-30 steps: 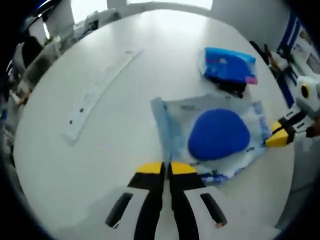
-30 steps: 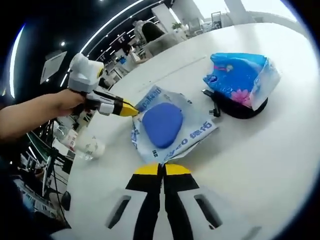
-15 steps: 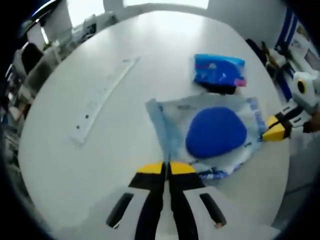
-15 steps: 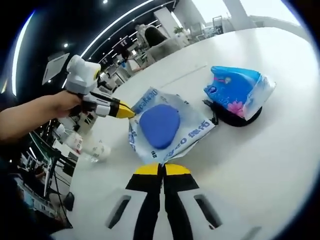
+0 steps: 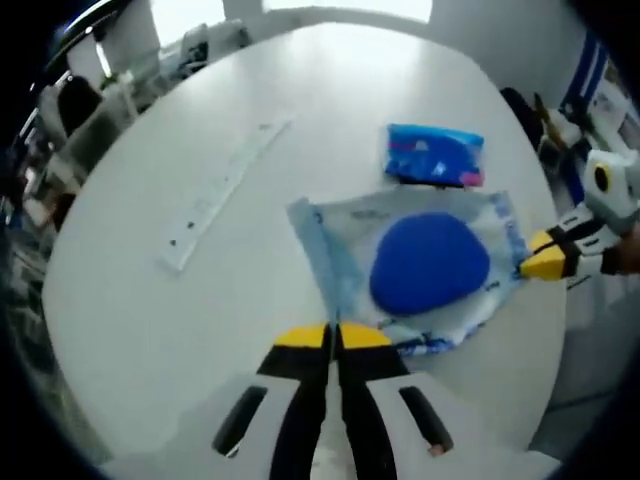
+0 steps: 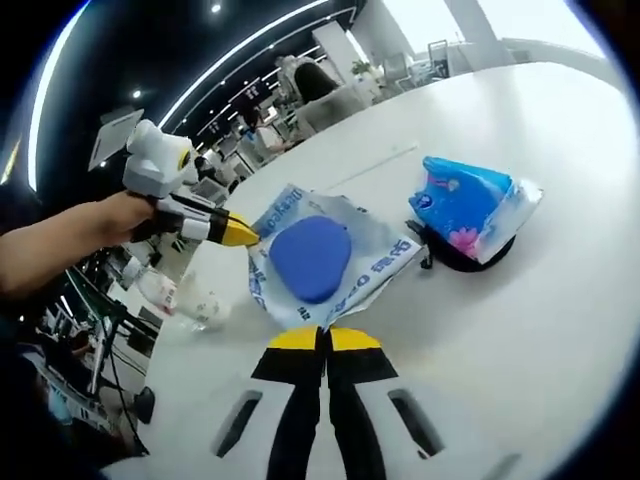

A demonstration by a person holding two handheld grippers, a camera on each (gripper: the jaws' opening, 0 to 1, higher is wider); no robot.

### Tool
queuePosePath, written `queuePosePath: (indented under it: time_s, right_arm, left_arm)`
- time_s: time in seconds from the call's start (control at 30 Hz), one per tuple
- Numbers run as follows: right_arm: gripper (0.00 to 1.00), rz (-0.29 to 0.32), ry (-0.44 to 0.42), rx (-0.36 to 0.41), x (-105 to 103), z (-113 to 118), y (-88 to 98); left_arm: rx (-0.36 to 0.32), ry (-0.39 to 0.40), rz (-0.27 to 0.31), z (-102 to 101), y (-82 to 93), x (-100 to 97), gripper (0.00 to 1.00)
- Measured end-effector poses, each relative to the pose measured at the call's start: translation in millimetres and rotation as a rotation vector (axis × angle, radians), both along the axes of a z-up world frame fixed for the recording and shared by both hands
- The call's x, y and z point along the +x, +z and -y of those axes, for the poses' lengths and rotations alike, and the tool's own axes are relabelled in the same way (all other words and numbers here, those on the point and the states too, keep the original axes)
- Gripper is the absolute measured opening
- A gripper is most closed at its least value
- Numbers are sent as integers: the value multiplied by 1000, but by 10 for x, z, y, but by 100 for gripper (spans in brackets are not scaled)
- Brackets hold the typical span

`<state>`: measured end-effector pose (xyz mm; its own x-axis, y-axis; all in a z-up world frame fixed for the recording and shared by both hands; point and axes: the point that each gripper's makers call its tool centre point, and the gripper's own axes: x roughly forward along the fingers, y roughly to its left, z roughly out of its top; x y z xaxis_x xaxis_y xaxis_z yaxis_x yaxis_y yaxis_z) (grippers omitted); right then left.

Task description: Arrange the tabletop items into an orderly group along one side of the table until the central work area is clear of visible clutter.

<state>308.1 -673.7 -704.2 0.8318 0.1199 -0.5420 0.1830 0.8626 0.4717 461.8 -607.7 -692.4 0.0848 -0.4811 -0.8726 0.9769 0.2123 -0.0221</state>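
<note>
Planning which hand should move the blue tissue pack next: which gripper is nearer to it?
Right. The right gripper holds the clear bag's edge on the side beside the blue tissue pack; the left gripper grips the bag's far edge.

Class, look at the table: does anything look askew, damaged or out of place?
The clear bag holding a blue pad lies crumpled mid-table, pinched at opposite edges by both grippers. The ruler lies diagonal. Nothing spilled.

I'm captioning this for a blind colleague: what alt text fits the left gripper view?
The left gripper, jaws together, pinches one edge of a clear plastic packet holding a blue oval pad on a white table, while the right gripper meets the opposite edge. Beyond lie a blue tissue pack and a clear ruler.
</note>
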Motion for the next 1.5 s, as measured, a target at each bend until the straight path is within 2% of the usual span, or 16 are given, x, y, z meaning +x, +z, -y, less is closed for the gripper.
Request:
queuePosePath:
  time_s: [0.47, 0.63, 0.8, 0.93, 1.27, 1.5]
  right_arm:
    - [0, -16, 4, -16, -50, 174, 104]
    - [0, -18, 19, -25, -47, 214, 137]
    - [0, -25, 42, -35, -42, 267, 164]
    - [0, -28, 58, -50, -32, 354, 196]
    - [0, -33, 98, -85, 19, 502, 211]
    - [0, -46, 130, -106, 49, 547, 174]
  left_arm:
    - [-20, 63, 1, -141, 131, -216, 0]
    - [-47, 113, 16, -169, 232, -262, 0]
    - [-71, 182, 16, -200, 258, -314, 0]
    - [-116, 262, -16, -216, 252, -368, 0]
    - [-152, 337, -49, -267, 201, -516, 0]
    - [-192, 402, -71, -290, 187, -515, 0]
